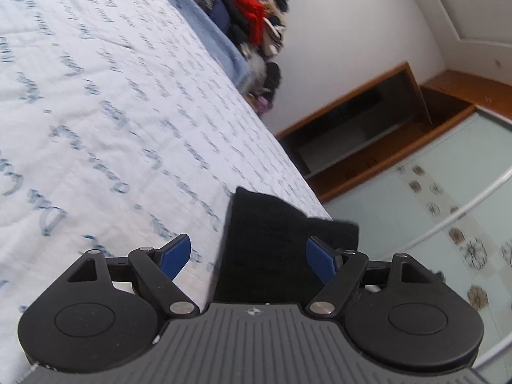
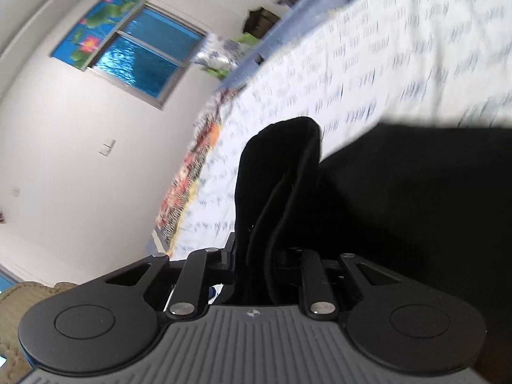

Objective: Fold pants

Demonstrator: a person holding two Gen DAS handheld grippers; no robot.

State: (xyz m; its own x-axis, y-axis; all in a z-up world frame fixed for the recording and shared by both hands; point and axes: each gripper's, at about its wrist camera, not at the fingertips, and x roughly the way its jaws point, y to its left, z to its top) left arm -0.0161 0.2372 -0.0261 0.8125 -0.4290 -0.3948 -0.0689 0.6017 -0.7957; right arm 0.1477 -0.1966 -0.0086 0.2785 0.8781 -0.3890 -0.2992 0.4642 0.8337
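Note:
The black pants (image 1: 272,243) lie on a white bedspread with blue writing (image 1: 112,112). In the left wrist view my left gripper (image 1: 248,257) is open, its blue pads either side of a pants edge near the bed's edge, not closed on it. In the right wrist view my right gripper (image 2: 259,256) is shut on a bunched fold of the black pants (image 2: 278,172), which rises between the jaws; its pads are hidden by the cloth. More black pants cloth (image 2: 416,198) spreads to the right over the bedspread (image 2: 384,57).
A pile of clothes with a red item (image 1: 252,22) sits beyond the bed's far edge. A wooden shelf unit (image 1: 368,128) and a sliding wardrobe door (image 1: 448,224) stand to the right. A window (image 2: 134,51) is in the wall left of the bed.

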